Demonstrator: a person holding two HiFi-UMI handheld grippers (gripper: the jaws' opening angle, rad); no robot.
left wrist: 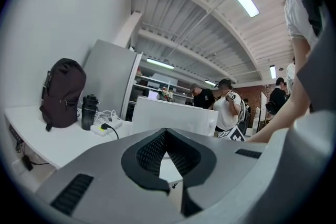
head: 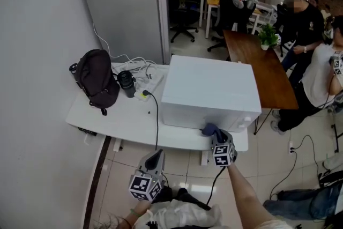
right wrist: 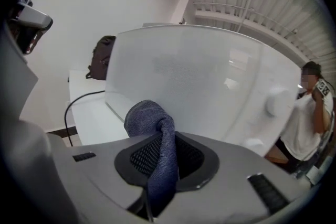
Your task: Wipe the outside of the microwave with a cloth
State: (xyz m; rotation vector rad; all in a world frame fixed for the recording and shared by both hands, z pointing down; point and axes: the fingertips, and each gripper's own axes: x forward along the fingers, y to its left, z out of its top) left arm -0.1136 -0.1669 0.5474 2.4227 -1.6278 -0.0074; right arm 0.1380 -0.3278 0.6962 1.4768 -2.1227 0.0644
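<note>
White boxy microwave (head: 209,91): door (head: 193,119) barely seen in head view. Dark blue knitted cloth (right wrist: 149,118): tail buried between right gripper (right wrist: 164,159) jaws; contact with door not determinable. Black backpack (right wrist: 101,57) half occluded.

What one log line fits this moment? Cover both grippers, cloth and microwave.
left gripper: shut, empty, clear of microwave | right gripper: shut on cloth | cloth: at microwave front, contact unclear

The right gripper (right wrist: 163,157) has its jaws pinched together on a blue cloth (right wrist: 149,120), which bunches above them just before the white microwave (right wrist: 194,81); contact cannot be told. A knob (right wrist: 276,102) sits at its right. A cable (right wrist: 79,99) crosses the table (right wrist: 92,118); a backpack (right wrist: 101,57) stands behind. A person (right wrist: 310,113) stands at far right.
</note>
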